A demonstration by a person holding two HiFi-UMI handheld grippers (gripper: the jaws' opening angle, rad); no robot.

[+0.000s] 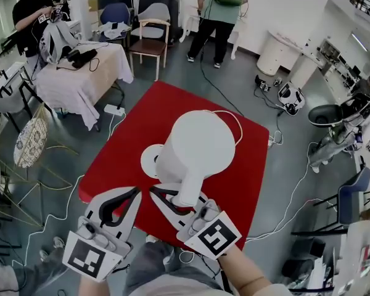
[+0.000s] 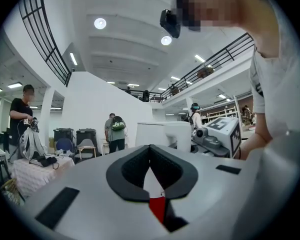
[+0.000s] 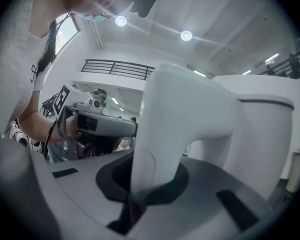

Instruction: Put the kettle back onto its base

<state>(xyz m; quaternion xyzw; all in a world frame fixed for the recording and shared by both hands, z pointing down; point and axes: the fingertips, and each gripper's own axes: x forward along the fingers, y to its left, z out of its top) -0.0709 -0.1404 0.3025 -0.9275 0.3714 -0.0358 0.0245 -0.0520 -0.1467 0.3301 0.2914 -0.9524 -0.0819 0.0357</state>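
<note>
White-on-white contrast is the main hazard: the kettle (image 1: 197, 143) and its base (image 1: 149, 160) are the same colour. From the head view the kettle body hides most of the base disc, so the centre of the base cannot be sighted during lowering.

**Likely faults and causes**
- Off-centre seating. If the kettle comes down with its underside not centred on the base, it may rest on the base rim and stand tilted.
- Swing in the grip. The right gripper (image 1: 176, 197) is clamped on the handle (image 1: 189, 190) only, near its lower end, and the body hangs out ahead of the jaws. A pivot about the pads would tip the kettle.
- Base displacement. A sideways nudge could slide the light disc across the red bench (image 1: 160, 103), and the thin white cord (image 1: 237, 127) beside the kettle could be snagged.
- No support. The left gripper (image 1: 133, 194) has its jaws together on nothing, just beside the right one, so it steadies neither kettle nor base.

**Condition of the kettle**
- It is a smooth, matt white cylinder with a flat closed lid and a thick curved handle.
- It is upright, carried above the bench and overlapping the right part of the base.
- Whether it touches the base cannot be determined.
</note>
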